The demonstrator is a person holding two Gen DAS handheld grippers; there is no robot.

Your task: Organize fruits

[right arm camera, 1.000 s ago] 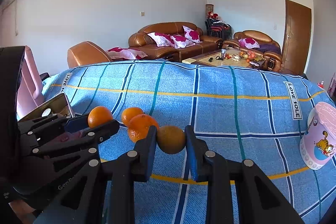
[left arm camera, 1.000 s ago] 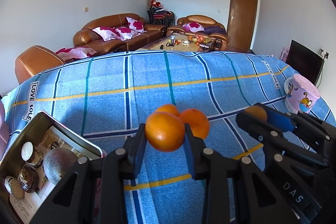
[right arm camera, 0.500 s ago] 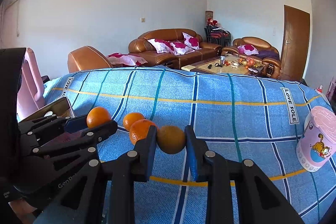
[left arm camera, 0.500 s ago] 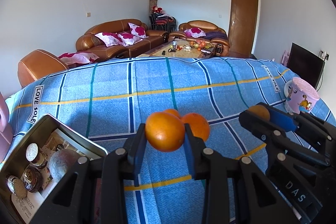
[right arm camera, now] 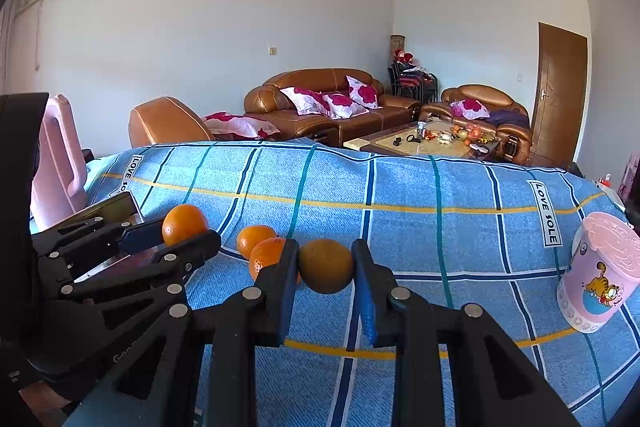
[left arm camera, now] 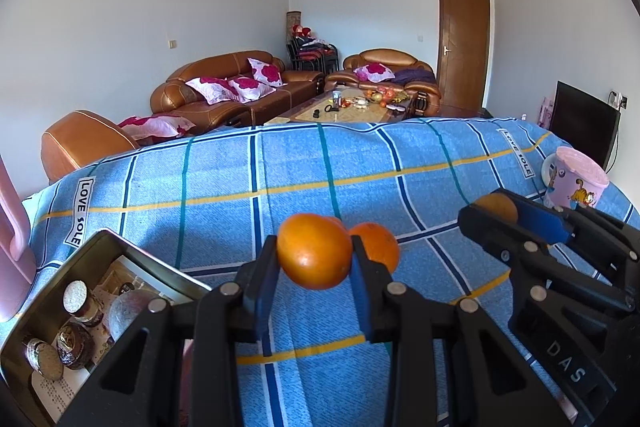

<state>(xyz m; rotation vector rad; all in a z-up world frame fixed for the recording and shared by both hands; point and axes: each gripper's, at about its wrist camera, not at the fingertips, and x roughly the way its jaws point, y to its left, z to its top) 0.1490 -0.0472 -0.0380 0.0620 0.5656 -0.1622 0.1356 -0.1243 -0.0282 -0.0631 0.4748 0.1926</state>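
My left gripper [left arm camera: 314,251] is shut on a bright orange [left arm camera: 312,259], held above the blue checked tablecloth [left arm camera: 248,171]. Just behind it lie two loose oranges, one plain [left arm camera: 378,245], the other mostly hidden. My right gripper [right arm camera: 326,261] is shut on a duller, brownish orange [right arm camera: 325,267]. In the right wrist view the two loose oranges [right arm camera: 256,238] [right arm camera: 267,259] rest on the cloth just left of its fingers. Each gripper shows in the other's view: the right one [left arm camera: 490,209] at the right, the left one [right arm camera: 186,229] at the left with its orange [right arm camera: 184,221].
An open metal tin [left arm camera: 100,241] with small jars lies at the near left of the table. A pink cartoon cup [right arm camera: 600,275] stands near the right edge. A pink chair back [right arm camera: 60,155] rises at the far left. Brown sofas [left arm camera: 236,87] stand beyond.
Both views have tipped up a little, so the table sits lower in the frames. Each gripper keeps its orange and the loose oranges have not moved.
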